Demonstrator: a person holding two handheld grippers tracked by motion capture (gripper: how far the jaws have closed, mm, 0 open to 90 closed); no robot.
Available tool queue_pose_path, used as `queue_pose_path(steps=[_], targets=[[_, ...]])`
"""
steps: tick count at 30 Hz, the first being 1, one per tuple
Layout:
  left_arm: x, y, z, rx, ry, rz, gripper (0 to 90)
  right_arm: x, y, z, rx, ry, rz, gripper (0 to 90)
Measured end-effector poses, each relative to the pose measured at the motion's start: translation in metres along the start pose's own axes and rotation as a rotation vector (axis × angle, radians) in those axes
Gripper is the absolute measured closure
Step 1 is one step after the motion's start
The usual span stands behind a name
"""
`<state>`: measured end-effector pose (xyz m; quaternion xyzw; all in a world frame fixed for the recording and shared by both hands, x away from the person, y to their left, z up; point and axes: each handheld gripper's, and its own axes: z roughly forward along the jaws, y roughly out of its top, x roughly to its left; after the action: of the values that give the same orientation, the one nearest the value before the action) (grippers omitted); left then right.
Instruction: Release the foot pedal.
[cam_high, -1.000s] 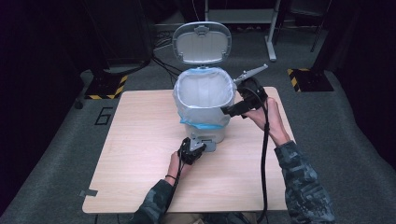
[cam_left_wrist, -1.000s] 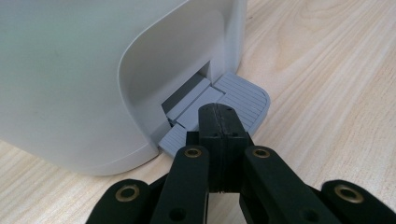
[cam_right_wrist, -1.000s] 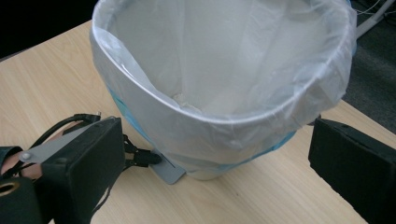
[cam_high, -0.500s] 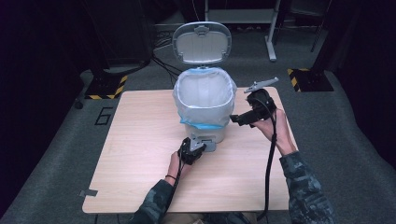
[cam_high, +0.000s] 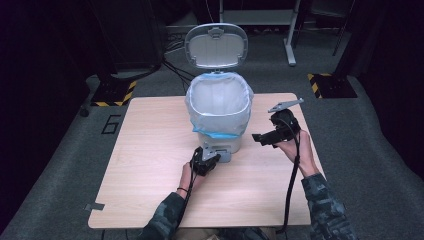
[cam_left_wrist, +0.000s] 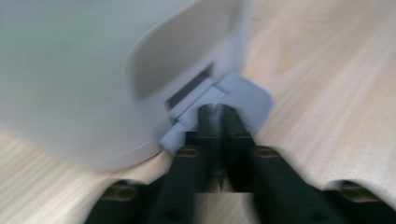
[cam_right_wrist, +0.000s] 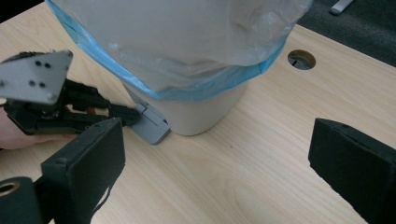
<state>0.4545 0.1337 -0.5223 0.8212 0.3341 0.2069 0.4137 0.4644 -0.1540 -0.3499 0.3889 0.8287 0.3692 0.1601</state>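
A white pedal bin (cam_high: 218, 112) stands mid-table with its lid (cam_high: 216, 45) up and a clear liner with a blue band (cam_right_wrist: 196, 88) folded over the rim. My left gripper (cam_high: 213, 156) lies low at the bin's front, its tips resting on the grey pedal (cam_left_wrist: 245, 93). Its jaws have just been opening; only a thin slit shows between them, with nothing in it. The right gripper (cam_high: 258, 138) hovers to the right of the bin, pointing at it, jaws wide open and empty. In the right gripper view (cam_right_wrist: 217, 135) they frame the bin's base, the pedal (cam_right_wrist: 152, 123) and the left gripper (cam_right_wrist: 133, 114).
The wooden table (cam_high: 150, 165) has a round cable hole (cam_right_wrist: 301, 59) behind the bin. Bare wood lies left and in front of the bin. Grey carpet, black-and-yellow floor markers (cam_high: 330, 85) and a stand's legs (cam_high: 290, 50) lie beyond the table.
The right gripper has dropped from beside the bin's rim and drawn back to the right, toward the person. The left gripper has stayed at the pedal, and the lid is still up.
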Motion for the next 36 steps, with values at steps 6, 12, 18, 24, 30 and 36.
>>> queue_pose_path(steps=[6, 12, 18, 24, 30, 36], targets=[[0.011, -0.016, -0.043, 0.019, 0.001, -0.102, 25.8, -0.005, -0.028, -0.005, -0.013, -0.030, 0.022, 2.5], [0.032, -0.042, -0.087, 0.007, 0.098, -0.163, 19.9, -0.013, -0.072, -0.005, -0.020, -0.069, 0.072, 2.1], [0.050, -0.071, -0.117, 0.036, 0.202, -0.209, 17.9, -0.017, -0.118, 0.000, -0.019, -0.118, 0.126, 1.5], [0.070, -0.097, -0.129, 0.107, 0.270, -0.276, 15.9, -0.016, -0.161, 0.015, -0.001, -0.181, 0.173, 1.1], [0.076, -0.106, -0.128, 0.123, 0.288, -0.298, 14.9, -0.018, -0.189, 0.026, 0.014, -0.206, 0.192, 1.3], [0.078, -0.106, -0.128, 0.127, 0.283, -0.308, 14.8, -0.017, -0.204, 0.039, 0.054, -0.231, 0.196, 0.0]])
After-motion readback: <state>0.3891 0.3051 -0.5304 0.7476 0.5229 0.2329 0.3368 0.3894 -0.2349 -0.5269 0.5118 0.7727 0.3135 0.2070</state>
